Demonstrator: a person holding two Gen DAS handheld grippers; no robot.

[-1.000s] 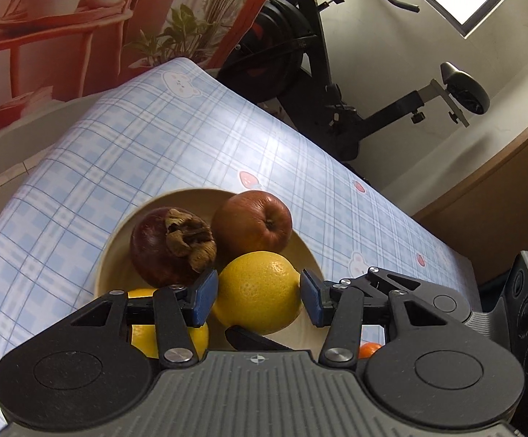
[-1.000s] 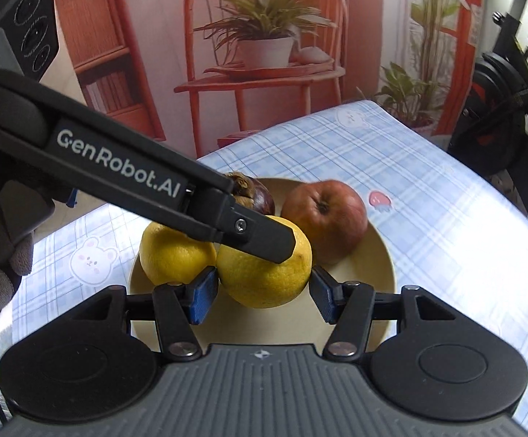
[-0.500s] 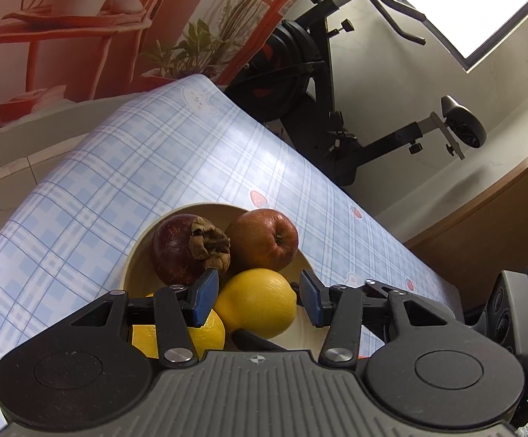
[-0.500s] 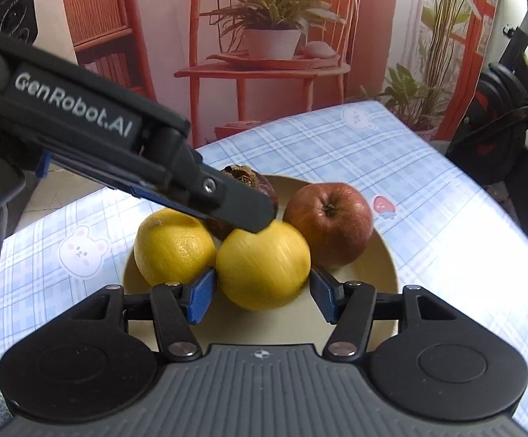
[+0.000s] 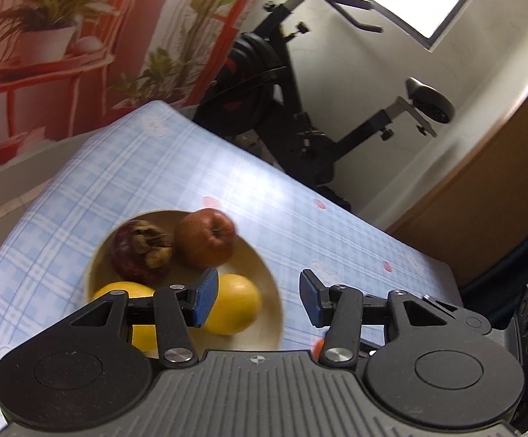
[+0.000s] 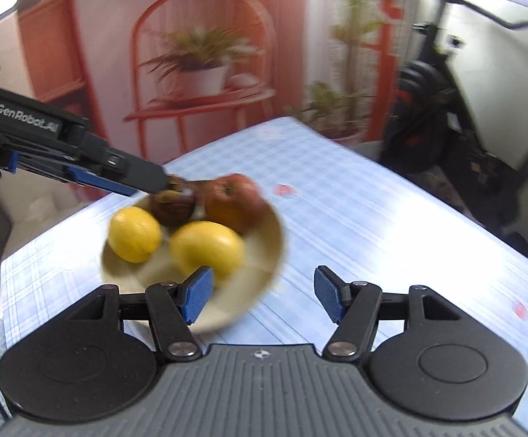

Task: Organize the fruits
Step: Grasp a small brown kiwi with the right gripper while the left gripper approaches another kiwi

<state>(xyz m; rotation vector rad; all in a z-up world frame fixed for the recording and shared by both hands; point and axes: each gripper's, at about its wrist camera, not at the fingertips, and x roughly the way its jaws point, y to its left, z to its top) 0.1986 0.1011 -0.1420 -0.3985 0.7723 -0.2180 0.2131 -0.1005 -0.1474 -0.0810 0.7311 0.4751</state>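
Checked tablecloth (image 6: pixel 354 218) bears fruit plate (image 6: pixel 264 276); both grippers' jaws apart, gripping nothing.

A shallow round beige plate (image 6: pixel 276 240) lies on the blue checked tablecloth (image 6: pixel 373 225), toward its left edge in the right wrist view. In the plate, a dark purple mangosteen (image 6: pixel 176 207) and a red apple (image 6: pixel 234 200) sit side by side at the back, touching. Two yellow lemons (image 6: pixel 134 235) (image 6: pixel 207 247) lie before them. Beyond the table's far right corner stands a black exercise bike (image 5: pixel 300 109).
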